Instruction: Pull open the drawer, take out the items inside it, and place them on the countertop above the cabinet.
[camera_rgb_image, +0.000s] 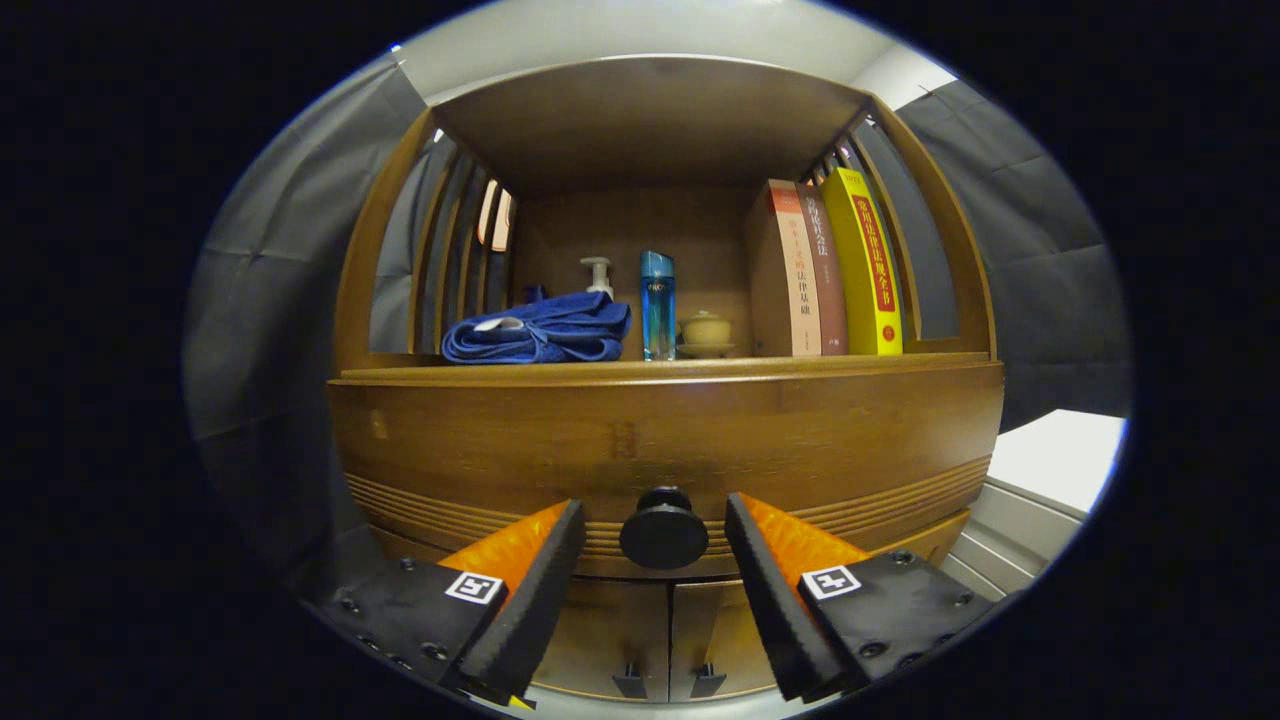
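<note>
Claw (655, 520) spread wide, one finger (530, 590) on each side of the round dark knob (664, 530), neither touching it. Knob between the fingertips, fixed to the front of the drawer (660, 450). Drawer shut, flush in the wooden cabinet (365, 260); contents hidden, so cannot tell what lies inside. One drawer, one knob.

Just under the drawer, two cabinet doors (665, 640) side by side, closed, each with a small dark handle (630, 682) near the middle seam. Two handles in all.

Above the drawer, the countertop (660, 372), forming the floor of an open shelf bay with slatted sides and a wooden roof. Held in that bay, from the left: one folded blue towel (540, 330) lying flat; one pump bottle (598, 275) standing behind the towel, partly hidden by it; one tall blue bottle (657, 305) upright just beside the towel; one small lidded cup (706, 330) on a saucer next to the bottle; then three books (825, 270) upright, spines outward, pressed together against the right slats, the yellow book (865, 260) outermost.

Beyond the cabinet, dark cloth wall (1040, 300) on both sides, and a pale flat surface (1060, 455) off to the right.
</note>
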